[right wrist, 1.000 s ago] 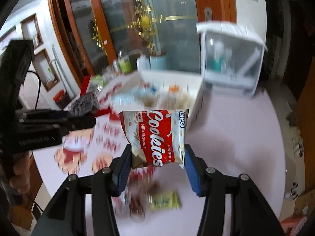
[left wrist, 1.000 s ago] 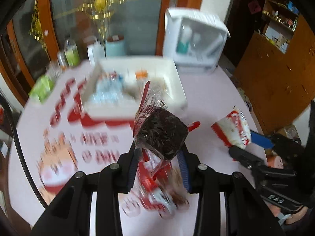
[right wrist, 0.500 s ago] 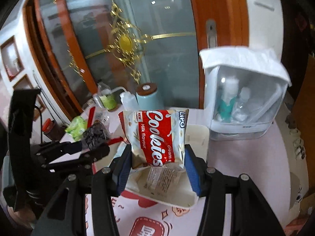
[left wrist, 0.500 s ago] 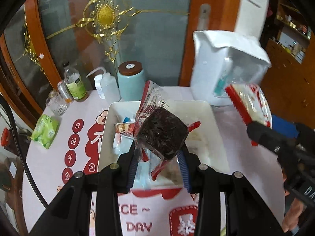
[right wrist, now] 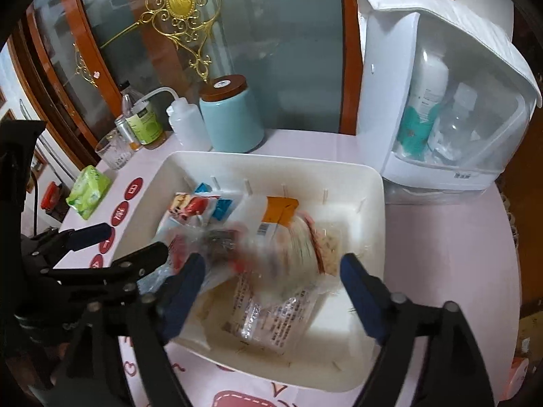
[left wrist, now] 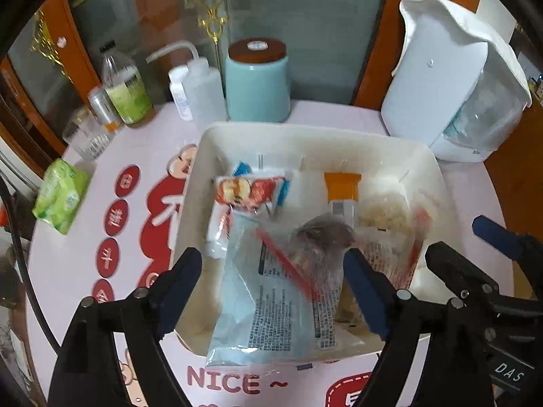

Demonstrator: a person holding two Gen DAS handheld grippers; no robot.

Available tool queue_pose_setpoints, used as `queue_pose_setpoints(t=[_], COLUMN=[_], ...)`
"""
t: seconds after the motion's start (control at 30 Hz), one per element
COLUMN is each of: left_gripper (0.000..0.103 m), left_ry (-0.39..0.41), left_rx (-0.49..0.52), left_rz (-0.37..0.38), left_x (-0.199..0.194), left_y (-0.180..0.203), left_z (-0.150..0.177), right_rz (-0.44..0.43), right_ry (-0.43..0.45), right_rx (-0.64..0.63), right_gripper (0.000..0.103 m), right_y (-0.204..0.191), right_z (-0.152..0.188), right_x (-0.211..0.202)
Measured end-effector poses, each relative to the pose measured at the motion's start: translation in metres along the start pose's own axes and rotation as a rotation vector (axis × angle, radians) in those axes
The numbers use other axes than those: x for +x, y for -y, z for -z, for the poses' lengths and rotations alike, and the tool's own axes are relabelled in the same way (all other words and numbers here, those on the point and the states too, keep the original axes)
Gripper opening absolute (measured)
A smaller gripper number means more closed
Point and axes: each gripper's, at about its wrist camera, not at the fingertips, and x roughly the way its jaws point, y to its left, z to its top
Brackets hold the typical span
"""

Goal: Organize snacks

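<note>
A white bin (left wrist: 437, 176) (right wrist: 375, 203) on the pink table holds several snack packets. My left gripper (left wrist: 273, 271) is open above the bin's front; the dark seed packet (left wrist: 320, 237) lies blurred below it among the packets. My right gripper (right wrist: 271, 271) is open over the bin; the cookies packet (right wrist: 298, 237) shows blurred beneath it. The left gripper appears in the right wrist view (right wrist: 129, 242), the right gripper in the left wrist view (left wrist: 465, 251).
Behind the bin stand a blue canister (left wrist: 258, 81), a squeeze bottle (left wrist: 200, 91), a green-label bottle (left wrist: 127, 91) and a glass (left wrist: 86, 135). A green tissue pack (left wrist: 61, 195) lies left. A white cosmetics case (right wrist: 441, 101) stands right.
Both grippers moved over the bin and opened. The dark seed packet and the cookies packet left the jaws and dropped into the bin.
</note>
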Motion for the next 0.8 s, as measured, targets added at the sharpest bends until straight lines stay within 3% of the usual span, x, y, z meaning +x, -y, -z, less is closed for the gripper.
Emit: queue_pose_setpoints(t=[0.1, 0.17, 0.53, 0.8], left_gripper=[0.1, 0.102, 0.102, 0.102], left_ry=[0.002, 0.014, 0.056, 0.093], left_rx=[-0.015, -0.018, -0.008, 0.004], left_rz=[-0.005, -0.009, -0.016, -0.03], left_x=[0.003, 0.0, -0.037, -0.084], left_y=[-0.005, -0.005, 0.002, 0.009], left_z=[0.002, 0.003, 0.014, 0.029], right_rz=[-0.012, -0.016, -0.056, -0.084], right_ry=[-0.007, -0.004, 0.023, 0.073], right_rx=[0.003, 0.002, 0.014, 0.017], right_gripper=[0.088, 0.088, 0.088, 0.088], right_y=[0.002, 0.004, 0.005, 0.004], right_z=[0.002, 0.005, 0.014, 0.019], right_x=[0.002, 0.0, -0.029, -0.073])
